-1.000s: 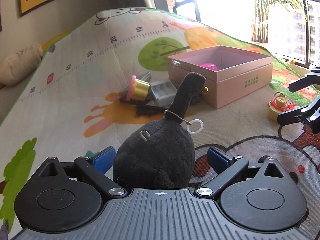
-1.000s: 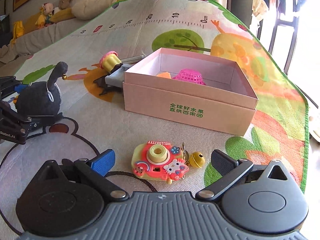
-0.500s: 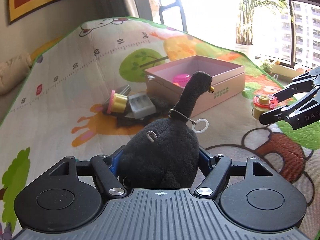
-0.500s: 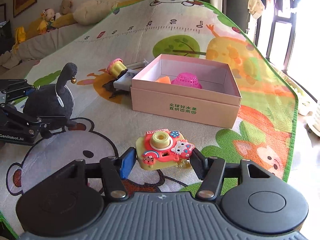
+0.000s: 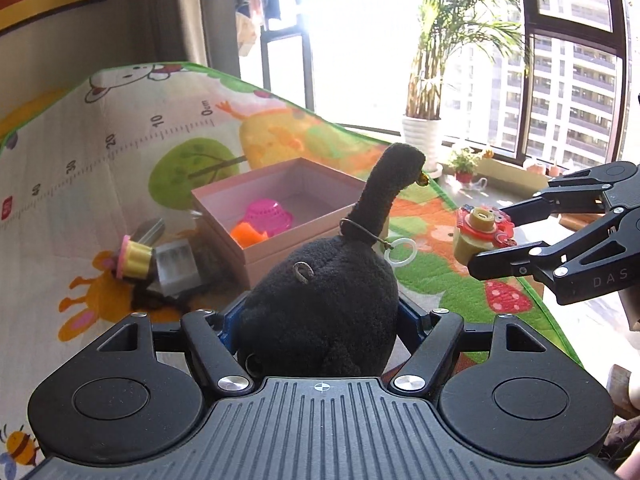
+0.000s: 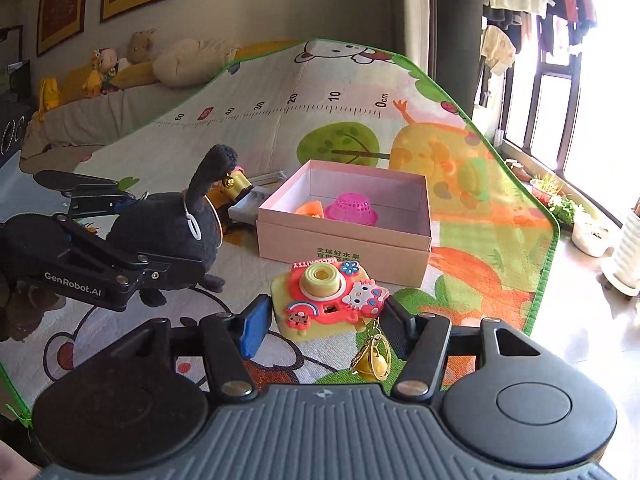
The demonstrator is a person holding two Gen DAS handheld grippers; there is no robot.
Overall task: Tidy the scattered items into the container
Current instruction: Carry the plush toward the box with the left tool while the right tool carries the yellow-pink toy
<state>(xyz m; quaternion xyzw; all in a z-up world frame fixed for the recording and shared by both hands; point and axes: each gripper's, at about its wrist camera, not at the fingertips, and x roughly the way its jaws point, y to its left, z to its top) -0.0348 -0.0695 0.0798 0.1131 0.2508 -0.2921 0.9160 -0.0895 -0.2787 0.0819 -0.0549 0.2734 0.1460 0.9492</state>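
Sunlit room, cartoon play mat (image 6: 280, 128) spread on the floor, pink box (image 6: 344, 240) lying open on it and containing a pink basket (image 6: 351, 209) plus an orange piece (image 6: 310, 209). Left tongs (image 5: 320, 320) clamping the body of a black plush bird (image 5: 320, 292), holding it lifted clear of the mat, short of the box, beside a small clutter of items (image 5: 160, 264) lying against the box's left wall. Right tongs (image 6: 320, 320) having just been closing, now gripping a toy camera (image 6: 326, 296) by its sides, raised above the mat in front of the box, gold bell (image 6: 372, 364) dangling beneath.
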